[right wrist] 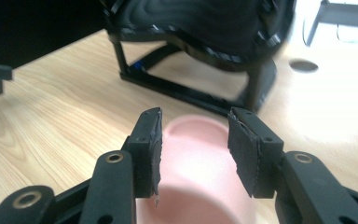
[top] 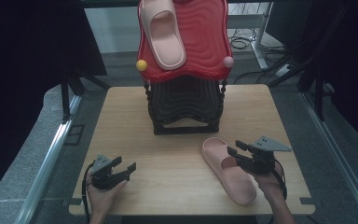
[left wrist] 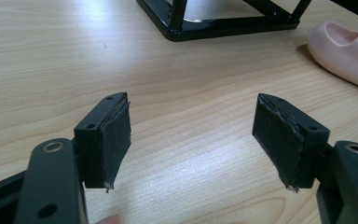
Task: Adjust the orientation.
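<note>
holding one pink slipper (top: 162, 35): red rack (top: 200, 42) | both tongs released (second slipper (top: 228, 170) on table (top: 168, 140))

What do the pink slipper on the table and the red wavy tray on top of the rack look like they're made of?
The pink slipper looks like moulded foam or soft rubber: one thick, seamless piece with a matte, rounded surface. The red wavy tray looks like hard plastic: glossy, with light glinting off its moulded ripples. Neither can be confirmed by look alone.

place: lab or test bay | cues: black curtains (top: 23, 46); loose floor cables (top: 240, 43); metal rails (top: 51, 154); wooden tabletop (top: 177, 154)
</note>
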`<state>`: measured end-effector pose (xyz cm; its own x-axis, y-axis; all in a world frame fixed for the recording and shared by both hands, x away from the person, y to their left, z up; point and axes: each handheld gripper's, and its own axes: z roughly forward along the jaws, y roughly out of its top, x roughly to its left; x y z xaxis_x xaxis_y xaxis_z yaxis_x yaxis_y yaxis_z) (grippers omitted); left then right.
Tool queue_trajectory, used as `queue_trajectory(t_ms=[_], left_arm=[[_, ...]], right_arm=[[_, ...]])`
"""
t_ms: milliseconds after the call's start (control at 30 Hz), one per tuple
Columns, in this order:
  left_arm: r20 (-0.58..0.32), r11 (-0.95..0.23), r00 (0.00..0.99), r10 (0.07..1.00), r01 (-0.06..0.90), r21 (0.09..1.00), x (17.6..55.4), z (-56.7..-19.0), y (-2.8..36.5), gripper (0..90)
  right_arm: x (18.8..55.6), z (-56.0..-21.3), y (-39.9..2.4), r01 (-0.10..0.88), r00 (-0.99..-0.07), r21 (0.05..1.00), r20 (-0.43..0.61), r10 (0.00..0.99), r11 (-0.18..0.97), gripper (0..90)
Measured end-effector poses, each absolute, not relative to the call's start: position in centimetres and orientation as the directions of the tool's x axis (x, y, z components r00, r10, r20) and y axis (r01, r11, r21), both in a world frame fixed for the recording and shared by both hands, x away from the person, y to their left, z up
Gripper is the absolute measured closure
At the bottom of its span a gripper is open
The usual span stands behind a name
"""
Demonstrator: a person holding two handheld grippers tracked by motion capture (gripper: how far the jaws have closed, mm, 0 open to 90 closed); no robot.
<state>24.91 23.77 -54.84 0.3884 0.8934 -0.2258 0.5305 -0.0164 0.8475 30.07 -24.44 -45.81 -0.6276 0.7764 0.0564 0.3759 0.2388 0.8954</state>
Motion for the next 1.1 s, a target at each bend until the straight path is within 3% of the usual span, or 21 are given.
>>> queue_trajectory(t_ms=[200,367,533,633,1100], left_arm=[[-0.221,-0.029,0.397,0.891,0.536,0.844,25.2,-55.0,23.4,27.9],[-0.221,-0.029,0.398,0.891,0.534,0.845,25.2,-54.9,23.4,27.9],[-0.223,-0.022,0.394,0.891,0.529,0.848,25.1,-54.9,23.8,27.9],[-0.223,-0.023,0.395,0.891,0.531,0.847,25.1,-54.9,23.8,27.9],[-0.217,-0.037,0.403,0.889,0.537,0.843,25.2,-55.0,23.4,27.9]], right_arm=[[29.7,-46.8,-26.1,0.411,-0.603,0.877,0.057,0.796,0.249,59.4],[29.3,-48.2,-28.2,0.455,-0.548,0.854,0.044,0.836,0.253,67.7],[29.1,-50.7,-30.8,0.537,-0.48,0.799,0.025,0.877,0.271,84.5],[29.0,-51.5,-31.3,0.56,-0.48,0.781,0.031,0.877,0.279,88.9],[27.6,-53.2,-29.7,0.58,-0.593,0.705,0.024,0.805,0.407,89.9]])
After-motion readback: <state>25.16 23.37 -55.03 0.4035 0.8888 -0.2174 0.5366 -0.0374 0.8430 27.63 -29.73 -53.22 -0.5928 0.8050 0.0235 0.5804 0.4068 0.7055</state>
